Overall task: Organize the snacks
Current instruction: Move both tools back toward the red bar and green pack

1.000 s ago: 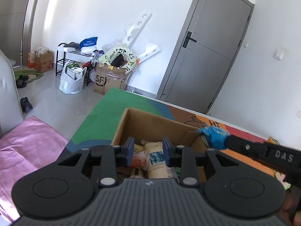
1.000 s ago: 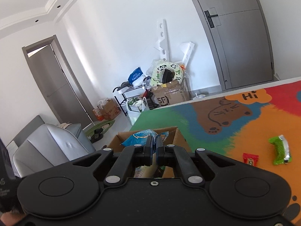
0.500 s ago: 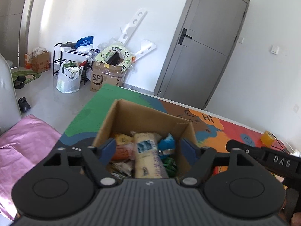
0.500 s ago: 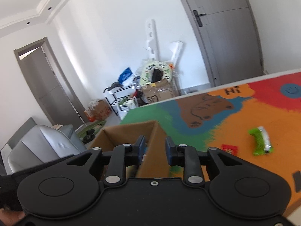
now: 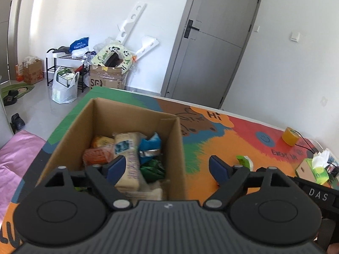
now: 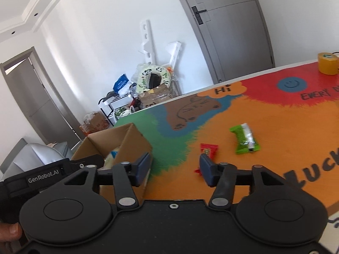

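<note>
**Both tongs empty, two snacks waiting on the mat**

The table (image 6: 275, 131) is carrying a bright painted mat, and the open cardboard box (image 5: 118, 114) is sitting near its left end, where it is serving as the collecting place for the snacks. Inside it a pale long packet (image 5: 129, 158), an orange packet (image 5: 98, 156), a blue packet (image 5: 150, 146) and a green one are lying piled together, so most of the sorting looks done.

The left tongs (image 5: 167, 167) are hanging over the box's near right corner with their jaws standing wide, having just been opening; the box wall is showing in the gap, but no pad is pressing on it or on any packet. The right tongs (image 6: 174, 168) are pointing out over the mat just beside the box, jaws parted and also just opening, with only bare mat between them. That stance suggests both are readying for another pick.

Out on the orange part of the mat, the green snack packet (image 6: 245, 140) is lying flat, well apart from the box. The small red snack (image 6: 208, 149) is lying nearer, just beyond the right tongs' right fingertip (image 6: 206, 169), probably the next one to collect.
</note>
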`<state>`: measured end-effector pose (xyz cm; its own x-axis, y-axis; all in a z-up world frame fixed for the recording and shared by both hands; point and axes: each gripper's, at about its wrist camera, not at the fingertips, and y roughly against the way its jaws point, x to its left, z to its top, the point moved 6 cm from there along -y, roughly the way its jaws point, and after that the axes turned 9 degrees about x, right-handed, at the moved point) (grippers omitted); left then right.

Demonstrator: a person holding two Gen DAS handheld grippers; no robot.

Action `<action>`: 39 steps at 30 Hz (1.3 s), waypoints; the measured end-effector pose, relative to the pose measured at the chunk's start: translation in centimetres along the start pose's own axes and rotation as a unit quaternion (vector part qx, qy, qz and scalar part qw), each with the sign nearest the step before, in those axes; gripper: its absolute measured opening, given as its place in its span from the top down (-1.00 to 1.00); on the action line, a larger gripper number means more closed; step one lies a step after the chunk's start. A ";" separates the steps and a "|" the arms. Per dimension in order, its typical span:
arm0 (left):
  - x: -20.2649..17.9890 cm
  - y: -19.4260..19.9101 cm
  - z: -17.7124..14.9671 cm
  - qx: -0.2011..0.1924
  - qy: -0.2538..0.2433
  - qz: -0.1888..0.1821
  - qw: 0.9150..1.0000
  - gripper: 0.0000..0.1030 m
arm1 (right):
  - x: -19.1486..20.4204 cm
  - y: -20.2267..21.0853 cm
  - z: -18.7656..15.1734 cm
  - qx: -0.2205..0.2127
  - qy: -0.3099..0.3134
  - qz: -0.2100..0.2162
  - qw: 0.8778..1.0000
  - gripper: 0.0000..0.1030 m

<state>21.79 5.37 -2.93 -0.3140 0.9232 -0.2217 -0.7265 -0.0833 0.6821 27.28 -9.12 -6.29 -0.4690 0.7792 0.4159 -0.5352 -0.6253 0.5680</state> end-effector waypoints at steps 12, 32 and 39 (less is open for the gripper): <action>-4.4 -0.4 -1.2 0.031 -0.040 -0.019 0.999 -0.72 | -3.8 2.1 -0.2 -0.002 -0.025 -0.014 1.000 -0.54; -10.1 -3.0 -1.1 0.030 -0.076 -0.042 0.996 -0.71 | -10.2 3.1 0.3 -0.011 -0.056 -0.051 0.997 -0.57; -11.1 -4.7 -0.8 0.037 -0.078 -0.038 0.996 -0.68 | -11.3 2.1 0.8 -0.007 -0.064 -0.049 0.997 -0.52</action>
<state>28.18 -4.81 -4.19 -0.1571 0.9733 -0.1674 -0.6954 0.0113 0.7186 32.04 -19.14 -9.23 -0.3213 0.8349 0.4469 -0.5838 -0.5462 0.6007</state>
